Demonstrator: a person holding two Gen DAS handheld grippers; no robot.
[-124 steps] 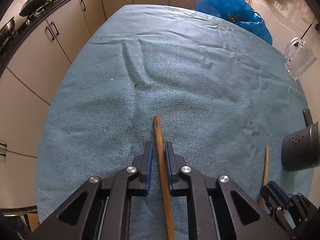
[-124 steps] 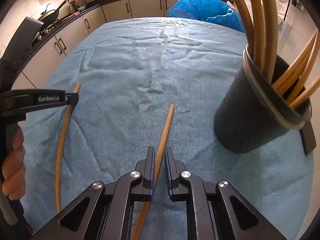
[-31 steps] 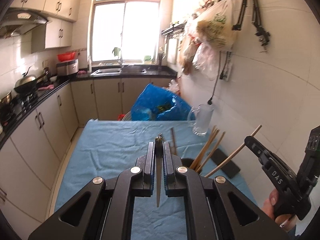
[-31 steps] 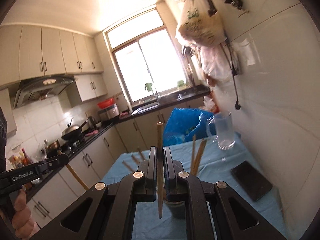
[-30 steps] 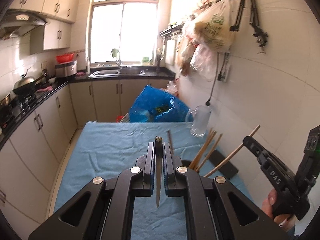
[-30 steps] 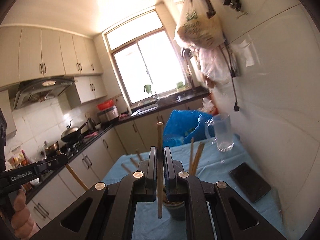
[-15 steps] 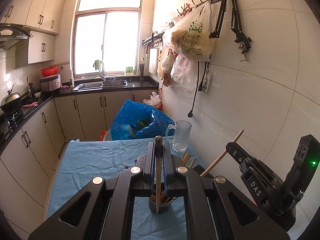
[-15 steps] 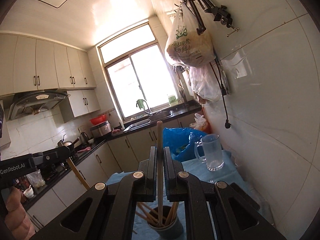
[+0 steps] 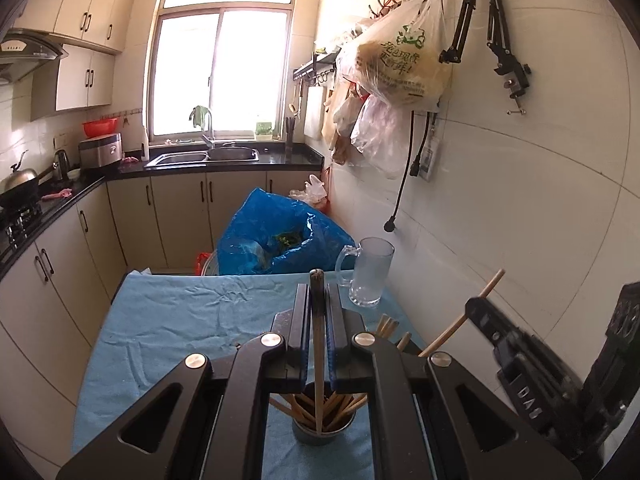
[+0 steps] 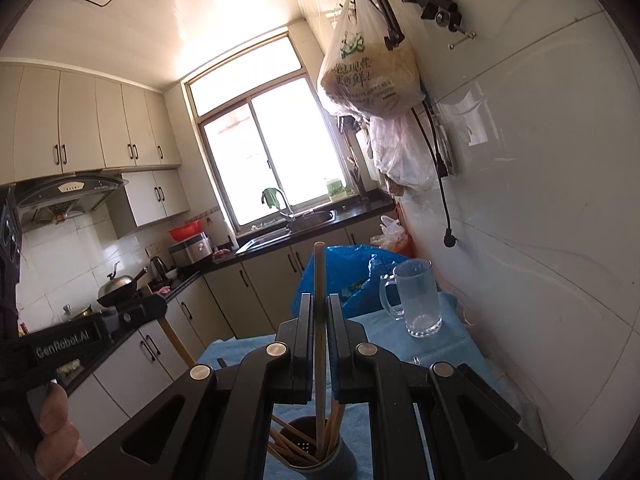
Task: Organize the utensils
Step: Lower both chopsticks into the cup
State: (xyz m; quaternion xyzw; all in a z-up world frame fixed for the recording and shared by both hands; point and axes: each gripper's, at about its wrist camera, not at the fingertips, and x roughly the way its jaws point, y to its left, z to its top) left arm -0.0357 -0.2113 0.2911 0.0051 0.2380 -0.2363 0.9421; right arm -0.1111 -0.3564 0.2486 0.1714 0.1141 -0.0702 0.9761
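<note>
My left gripper (image 9: 317, 296) is shut on a wooden chopstick (image 9: 317, 360) held upright. Its lower end shows in the mouth of the dark round holder (image 9: 322, 432), which has several chopsticks in it. My right gripper (image 10: 319, 300) is shut on a second upright chopstick (image 10: 319, 272). That one's lower end also dips among the chopsticks in the holder (image 10: 324, 460). In the left wrist view the right gripper (image 9: 476, 308) is at the right with its chopstick (image 9: 486, 290) sticking up. In the right wrist view the left gripper (image 10: 158, 306) is at the left.
The holder stands on a table under a blue cloth (image 9: 180, 320). A glass mug (image 9: 370, 272) and a blue plastic bag (image 9: 276, 240) are at the far end. A white tiled wall (image 9: 520, 200) runs close on the right, cabinets (image 9: 60, 280) on the left. A hand (image 10: 56, 432) holds the left gripper.
Both chopsticks were taken up from the cloth and turned upright. Over the last second both grippers moved over the holder, which now shows right below each chopstick's lower end.
</note>
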